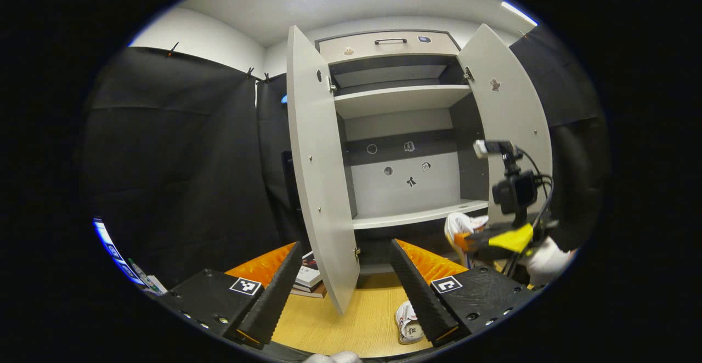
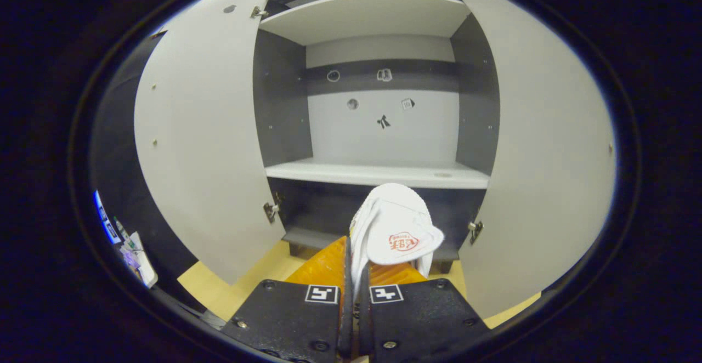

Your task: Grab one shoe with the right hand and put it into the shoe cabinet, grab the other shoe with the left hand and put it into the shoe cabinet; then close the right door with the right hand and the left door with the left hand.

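Observation:
The shoe cabinet (image 1: pixel 408 217) stands in front with both doors swung open: left door (image 1: pixel 321 176), right door (image 1: pixel 510 116). One white shoe (image 1: pixel 408 322) lies on the wooden surface, just inside my left gripper's right finger. My left gripper (image 1: pixel 345 243) is open and holds nothing. In the right gripper view, my right gripper (image 2: pixel 356 259) is shut on the other white shoe (image 2: pixel 397 228), held upright in front of the lower shelf (image 2: pixel 378 174). In the left gripper view that right gripper (image 1: pixel 482 239) and its shoe (image 1: pixel 458 226) hang by the right door.
A stack of books (image 1: pixel 307 278) lies behind the left door's lower edge. A drawer (image 1: pixel 389 45) tops the cabinet, with an upper shelf (image 1: pixel 400 100) below it. Small items (image 1: pixel 129 267) sit at the far left. A gloved hand (image 1: pixel 548 261) holds the right gripper.

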### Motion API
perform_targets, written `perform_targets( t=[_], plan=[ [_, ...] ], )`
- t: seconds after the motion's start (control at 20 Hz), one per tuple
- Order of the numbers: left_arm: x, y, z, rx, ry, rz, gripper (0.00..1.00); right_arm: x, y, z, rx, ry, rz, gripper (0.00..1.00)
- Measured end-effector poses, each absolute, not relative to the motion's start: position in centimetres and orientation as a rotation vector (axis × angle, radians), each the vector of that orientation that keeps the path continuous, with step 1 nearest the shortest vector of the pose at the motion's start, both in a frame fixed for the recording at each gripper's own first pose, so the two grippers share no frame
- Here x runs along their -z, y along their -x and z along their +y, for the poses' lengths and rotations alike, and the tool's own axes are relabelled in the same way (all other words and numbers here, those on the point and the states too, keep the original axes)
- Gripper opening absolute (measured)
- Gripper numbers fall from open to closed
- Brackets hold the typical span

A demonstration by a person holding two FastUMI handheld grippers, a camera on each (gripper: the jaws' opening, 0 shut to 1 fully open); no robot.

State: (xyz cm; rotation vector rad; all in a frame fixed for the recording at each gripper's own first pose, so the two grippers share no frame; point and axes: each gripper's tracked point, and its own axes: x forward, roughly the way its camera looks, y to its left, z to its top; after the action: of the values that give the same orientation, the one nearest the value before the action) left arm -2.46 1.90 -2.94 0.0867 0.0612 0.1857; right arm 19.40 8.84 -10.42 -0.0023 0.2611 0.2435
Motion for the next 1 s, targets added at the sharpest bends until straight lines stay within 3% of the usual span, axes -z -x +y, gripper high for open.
perform_targets(
  t=[0.55, 0.6, 0.65, 0.7, 1.0],
  plan=[
    [3.6, 0.6, 0.7, -0.230, -0.049, 0.088, 1.00, -1.9, -35.3, 8.2, -0.178, 0.067, 0.103, 0.08],
    [4.1, -0.2, 0.7, -0.237, -0.049, 0.090, 0.96, -2.1, -37.1, 8.1, -0.172, 0.067, 0.104, 0.08],
    [4.1, -0.5, 0.6, -0.244, -0.047, 0.093, 1.00, -2.1, -38.9, 8.1, -0.163, 0.062, 0.111, 0.08],
    [4.2, -0.7, 0.6, -0.253, -0.047, 0.097, 0.96, -1.9, -40.3, 7.7, -0.152, 0.054, 0.124, 0.08],
    [3.9, -1.3, 0.1, -0.283, -0.071, 0.112, 0.96, 2.6, -47.2, 7.8, -0.136, 0.075, 0.284, 0.08]
  ],
)
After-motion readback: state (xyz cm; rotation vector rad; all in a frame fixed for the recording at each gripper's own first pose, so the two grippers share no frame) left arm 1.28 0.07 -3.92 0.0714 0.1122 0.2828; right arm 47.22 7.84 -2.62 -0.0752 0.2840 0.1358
